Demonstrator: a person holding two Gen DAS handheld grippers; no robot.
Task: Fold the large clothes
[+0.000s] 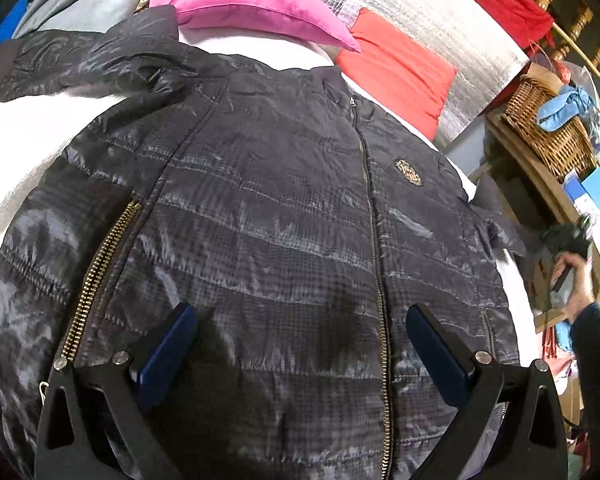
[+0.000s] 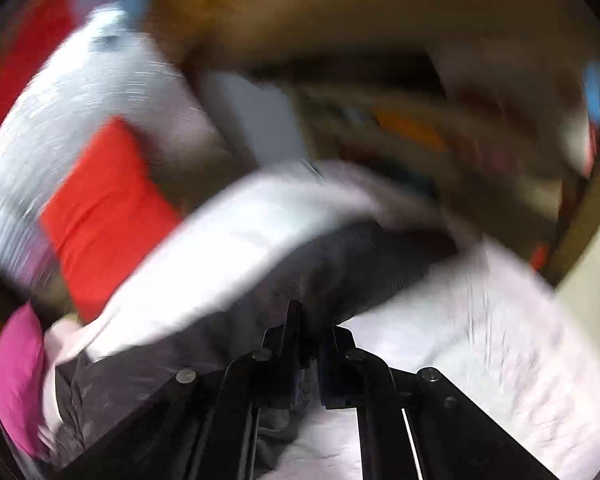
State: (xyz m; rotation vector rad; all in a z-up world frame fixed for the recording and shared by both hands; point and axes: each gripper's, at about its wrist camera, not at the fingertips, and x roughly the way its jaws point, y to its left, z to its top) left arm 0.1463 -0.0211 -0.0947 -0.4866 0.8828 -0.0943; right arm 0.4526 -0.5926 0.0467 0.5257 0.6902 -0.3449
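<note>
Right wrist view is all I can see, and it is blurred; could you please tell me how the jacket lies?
Observer: The jacket lies flat, front up, on the white bed, with its main zip closed.
Operator: Thank you. Where are the left tongs?
Observer: The left tongs are open above the jacket's lower front, gripping nothing.
Operator: Is the sleeve on that side folded in?
Observer: No, that sleeve is stretched outward, not yet folded.

Left wrist view sharp, evenly lit, sheen on jacket [image 1: 260, 208]; right wrist view heavily motion-blurred; fisheye-bent, dark-cornered edges.
</note>
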